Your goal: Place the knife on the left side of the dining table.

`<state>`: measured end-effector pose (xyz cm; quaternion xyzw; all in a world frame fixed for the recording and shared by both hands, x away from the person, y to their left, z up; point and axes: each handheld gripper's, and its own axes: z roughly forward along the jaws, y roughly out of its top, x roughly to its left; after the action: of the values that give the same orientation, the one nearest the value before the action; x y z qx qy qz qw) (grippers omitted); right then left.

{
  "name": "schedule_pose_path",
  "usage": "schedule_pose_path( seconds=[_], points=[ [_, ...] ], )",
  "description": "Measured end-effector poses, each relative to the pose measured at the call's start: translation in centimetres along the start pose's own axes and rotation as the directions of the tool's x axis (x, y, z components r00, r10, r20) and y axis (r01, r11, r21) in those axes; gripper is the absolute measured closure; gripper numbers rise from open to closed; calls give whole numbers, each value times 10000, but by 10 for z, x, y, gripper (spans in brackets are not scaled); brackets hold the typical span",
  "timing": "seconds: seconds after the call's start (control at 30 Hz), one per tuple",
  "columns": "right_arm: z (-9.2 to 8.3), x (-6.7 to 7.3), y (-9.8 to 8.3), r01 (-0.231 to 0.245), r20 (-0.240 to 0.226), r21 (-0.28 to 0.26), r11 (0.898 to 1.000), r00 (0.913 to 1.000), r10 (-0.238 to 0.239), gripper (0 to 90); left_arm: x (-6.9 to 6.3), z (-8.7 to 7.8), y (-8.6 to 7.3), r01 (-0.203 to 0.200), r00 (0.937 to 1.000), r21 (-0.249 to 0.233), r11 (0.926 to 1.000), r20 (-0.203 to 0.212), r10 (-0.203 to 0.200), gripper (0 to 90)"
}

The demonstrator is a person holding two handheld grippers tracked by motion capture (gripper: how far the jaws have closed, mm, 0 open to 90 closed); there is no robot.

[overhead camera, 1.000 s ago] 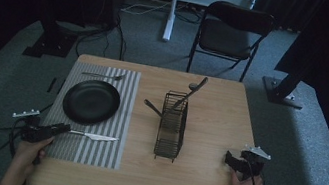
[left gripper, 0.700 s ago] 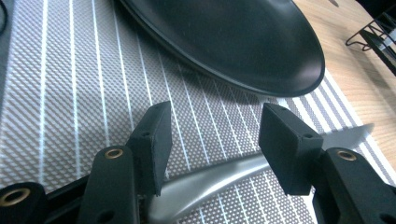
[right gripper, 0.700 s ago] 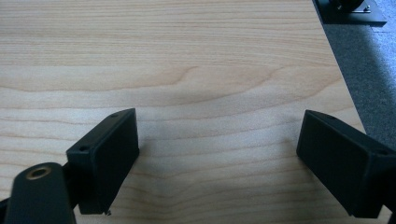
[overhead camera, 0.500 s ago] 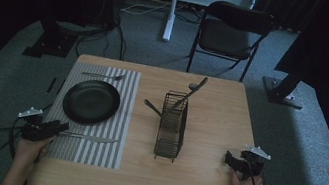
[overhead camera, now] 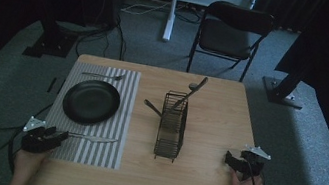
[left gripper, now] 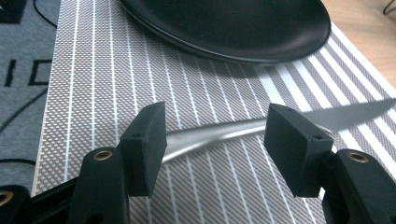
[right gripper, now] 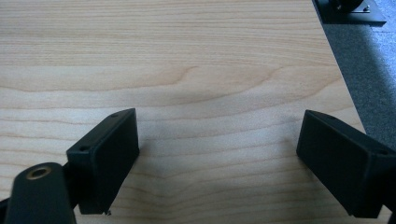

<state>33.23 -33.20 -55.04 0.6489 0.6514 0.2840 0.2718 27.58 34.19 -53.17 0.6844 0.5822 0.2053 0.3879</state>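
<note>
Knife lay on the striped placemat just below the plate, handle between the left gripper jaws, which had just been opening. Looked like a release; backing off seemed next.

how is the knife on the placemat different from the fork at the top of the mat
The knife lies at the near edge of the striped placemat, below the black plate; the fork lies at the far edge, above it. The knife's handle sits between the left gripper's open fingers, which have just been opening, untouched; the fork has no gripper near. Both are silver, lying flat, crosswise.
</note>
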Motion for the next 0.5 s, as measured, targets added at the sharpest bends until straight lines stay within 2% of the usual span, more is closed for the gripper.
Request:
schedule_pose_path(
  seconds=[0.17, 0.23, 0.4, 0.5],
  points=[
    [0, 0, 0, -9, -2, -2, 10000, 10000, 9, 120, -13, -4, -7, -264, 9996, 170, 9995, 25, 263, 371],
    [0, 0, 0, -3, -2, 0, 10000, 10000, 3, 119, -18, -5, -11, -220, 9998, 221, 9995, 32, 220, 349],
    [0, 0, 0, -7, -2, -1, 10000, 10000, 7, 119, -33, -11, -20, -443, 9986, 258, 9987, -263, 450, 308],
    [0, 0, 0, -6, -4, -2, 10000, 10000, 6, 119, -35, -11, -21, -453, 9984, 226, 9987, -318, 460, 308]
  ],
)
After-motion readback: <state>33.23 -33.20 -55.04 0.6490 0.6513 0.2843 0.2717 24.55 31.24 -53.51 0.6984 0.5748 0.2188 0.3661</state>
